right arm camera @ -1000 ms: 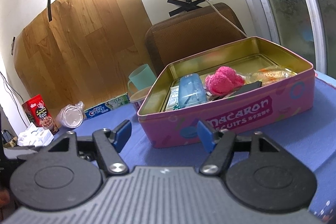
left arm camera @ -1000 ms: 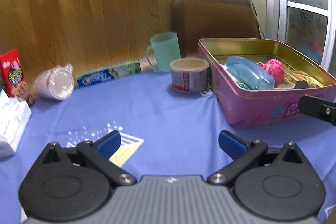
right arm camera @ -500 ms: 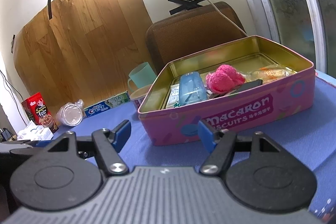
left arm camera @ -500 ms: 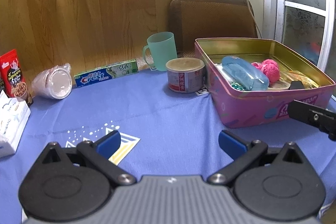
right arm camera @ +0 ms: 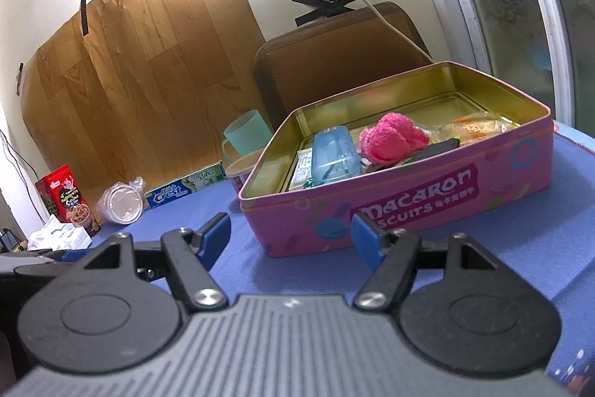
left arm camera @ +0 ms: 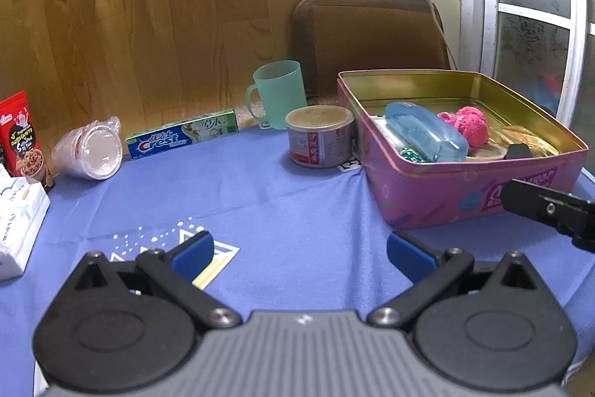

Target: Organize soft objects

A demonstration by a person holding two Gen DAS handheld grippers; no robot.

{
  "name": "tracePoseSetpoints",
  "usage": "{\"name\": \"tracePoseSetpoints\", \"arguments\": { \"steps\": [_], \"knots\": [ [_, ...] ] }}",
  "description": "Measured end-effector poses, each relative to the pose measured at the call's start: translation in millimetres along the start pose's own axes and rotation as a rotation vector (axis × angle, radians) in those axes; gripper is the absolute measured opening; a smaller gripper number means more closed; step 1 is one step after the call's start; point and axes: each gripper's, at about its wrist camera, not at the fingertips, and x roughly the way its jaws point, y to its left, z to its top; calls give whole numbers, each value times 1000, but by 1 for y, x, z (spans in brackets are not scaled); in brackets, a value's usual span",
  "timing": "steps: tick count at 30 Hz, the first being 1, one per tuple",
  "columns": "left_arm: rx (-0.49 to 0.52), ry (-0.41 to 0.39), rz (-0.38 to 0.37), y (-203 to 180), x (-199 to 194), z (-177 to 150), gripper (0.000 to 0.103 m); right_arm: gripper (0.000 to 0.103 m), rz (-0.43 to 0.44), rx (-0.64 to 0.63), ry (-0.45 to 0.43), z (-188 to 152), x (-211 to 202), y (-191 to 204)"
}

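Readable print on the tin, the toothpaste box and two packs

The pink biscuit tin (right arm camera: 427, 188) carries "macaron" in large white letters on its front wall, with "SCUITS" beneath it, the start of that word hidden behind a blue gripper pad, and Chinese characters beside it too small to read. The toothpaste box (left arm camera: 182, 135) lying by the wooden board shows "Crest" with Chinese characters. The red snack pouch (left arm camera: 22, 136) and the label of the round can (left arm camera: 319, 141) bear print too small to make out
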Motion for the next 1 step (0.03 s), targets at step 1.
{"name": "tracePoseSetpoints", "arguments": {
  "steps": [1],
  "knots": [
    [2,2,-7,0,1,0,103,75,0,0,2,0,0,0]
  ]
}}
